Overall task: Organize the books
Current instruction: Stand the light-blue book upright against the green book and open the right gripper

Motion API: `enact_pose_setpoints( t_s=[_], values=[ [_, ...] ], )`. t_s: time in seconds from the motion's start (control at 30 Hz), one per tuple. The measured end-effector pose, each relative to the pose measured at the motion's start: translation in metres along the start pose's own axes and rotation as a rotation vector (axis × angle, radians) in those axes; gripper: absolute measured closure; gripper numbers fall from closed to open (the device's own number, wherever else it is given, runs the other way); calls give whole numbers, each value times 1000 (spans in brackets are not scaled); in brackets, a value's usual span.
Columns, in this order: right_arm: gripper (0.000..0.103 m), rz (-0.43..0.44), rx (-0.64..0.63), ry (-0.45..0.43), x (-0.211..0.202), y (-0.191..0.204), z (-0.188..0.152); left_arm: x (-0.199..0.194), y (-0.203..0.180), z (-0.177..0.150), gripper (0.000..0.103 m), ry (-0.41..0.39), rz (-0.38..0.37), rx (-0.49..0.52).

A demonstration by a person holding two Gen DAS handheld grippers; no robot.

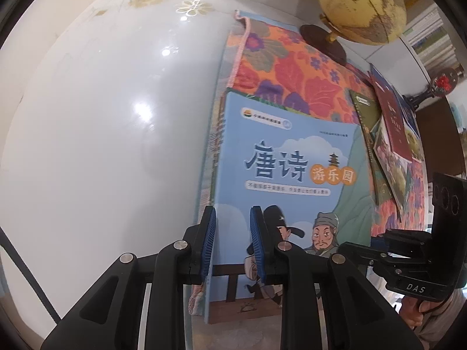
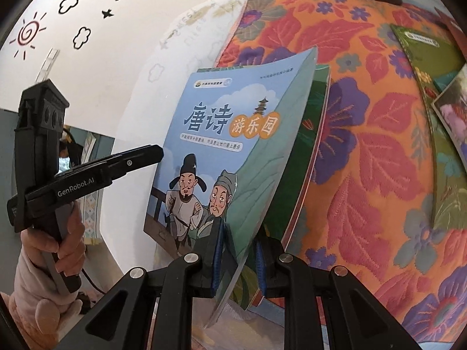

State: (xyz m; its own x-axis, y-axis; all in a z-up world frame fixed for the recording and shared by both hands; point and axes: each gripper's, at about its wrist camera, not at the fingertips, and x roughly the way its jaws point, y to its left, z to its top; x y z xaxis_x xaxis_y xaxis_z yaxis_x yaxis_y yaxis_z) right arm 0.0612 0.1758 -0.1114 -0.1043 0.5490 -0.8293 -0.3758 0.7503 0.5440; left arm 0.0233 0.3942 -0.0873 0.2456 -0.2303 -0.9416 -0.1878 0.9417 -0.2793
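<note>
A blue picture book [image 1: 286, 157] [image 2: 221, 151] with two cartoon men on its cover tops a small stack at the left edge of a floral cloth. My right gripper [image 2: 238, 262] [image 1: 354, 249] is shut on its lower right edge, raising that side, with a green book [image 2: 306, 122] caught under the cover. My left gripper [image 1: 233, 242] [image 2: 159, 150] points down at the book's left edge. Its pads stand a narrow gap apart, one at the spine and one over the cover. I see nothing pinched between them.
The floral cloth [image 1: 306, 67] [image 2: 364, 160] covers a glossy white table [image 1: 102, 116]. More books [image 1: 391, 134] [image 2: 432, 58] lie overlapped at the cloth's right. A yellow globe [image 1: 362, 3] stands behind. A hand [image 2: 58, 248] holds the left gripper's handle.
</note>
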Motion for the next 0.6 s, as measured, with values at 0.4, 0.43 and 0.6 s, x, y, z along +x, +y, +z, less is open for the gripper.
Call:
enact_pose_setpoints(
  t_s=[0.4, 0.43, 0.6],
  values=[
    [80, -34, 71, 15, -2, -14, -3, -4, 4, -4, 81, -6, 33, -7],
    [80, -46, 70, 19, -4, -15, -2, -4, 4, -4, 82, -3, 35, -9],
    [80, -61, 115, -35, -23, -28, 1, -5, 3, -5, 81, -7, 32, -18]
  ],
)
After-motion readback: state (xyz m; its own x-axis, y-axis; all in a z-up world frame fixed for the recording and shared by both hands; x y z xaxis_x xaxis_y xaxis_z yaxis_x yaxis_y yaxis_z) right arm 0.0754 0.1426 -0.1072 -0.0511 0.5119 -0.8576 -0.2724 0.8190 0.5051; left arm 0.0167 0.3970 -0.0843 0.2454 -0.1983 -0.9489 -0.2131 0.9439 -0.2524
